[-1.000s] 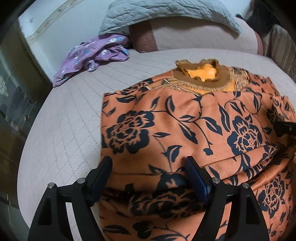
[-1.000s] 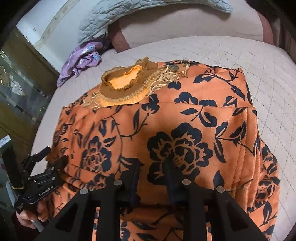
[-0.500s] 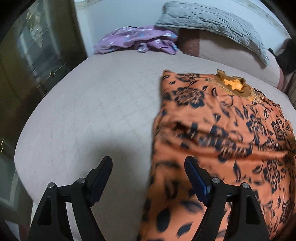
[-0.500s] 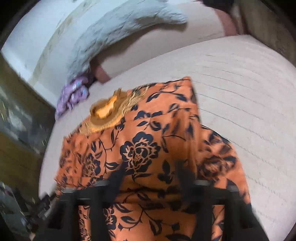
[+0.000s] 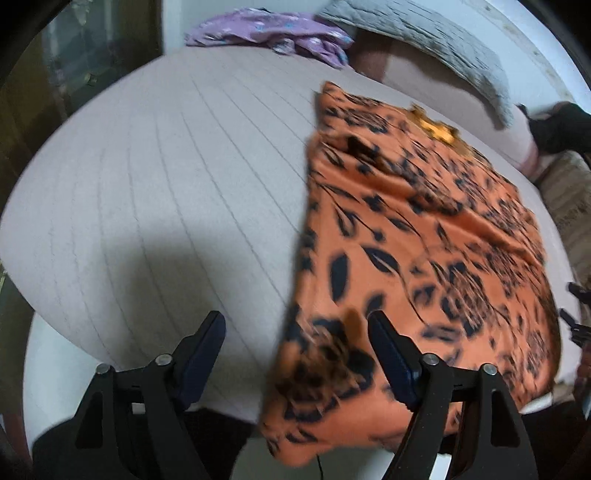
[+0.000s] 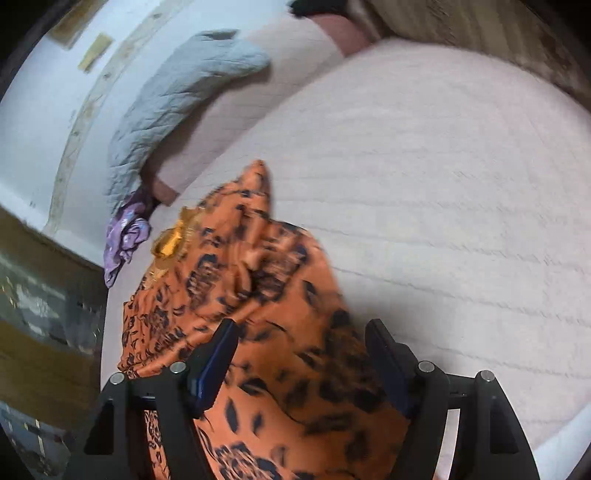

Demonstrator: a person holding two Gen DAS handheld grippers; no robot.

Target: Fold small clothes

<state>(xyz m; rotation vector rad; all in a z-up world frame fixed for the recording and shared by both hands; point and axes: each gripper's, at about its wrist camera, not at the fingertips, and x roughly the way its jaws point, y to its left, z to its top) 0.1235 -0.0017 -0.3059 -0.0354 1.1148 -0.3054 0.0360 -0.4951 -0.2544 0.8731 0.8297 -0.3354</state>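
An orange top with black flowers [image 5: 424, 229] lies folded on the pale quilted bed [image 5: 166, 184], its gold collar [image 5: 436, 127] at the far end. My left gripper [image 5: 295, 343] hovers over the top's near left edge. Its jaws are closing, with the cloth's edge showing between them, and the pads do not press on it. In the right wrist view the same top [image 6: 258, 280] runs from the collar [image 6: 170, 243] down under my right gripper [image 6: 301, 347]. That gripper stands open over the top's right edge, above the cloth. Both views are blurred by motion.
A purple flowered garment [image 5: 269, 35] lies crumpled at the head of the bed, also seen as a purple heap [image 6: 125, 236]. A grey quilted pillow [image 5: 424, 40] leans on a pink bolster. Bare bedcover [image 6: 443, 221] stretches right of the top. Dark wooden furniture [image 6: 37, 314] stands left of the bed.
The right gripper has opened off the cloth and swung to the top's right edge. The left gripper has swung from the top's middle to its left edge.
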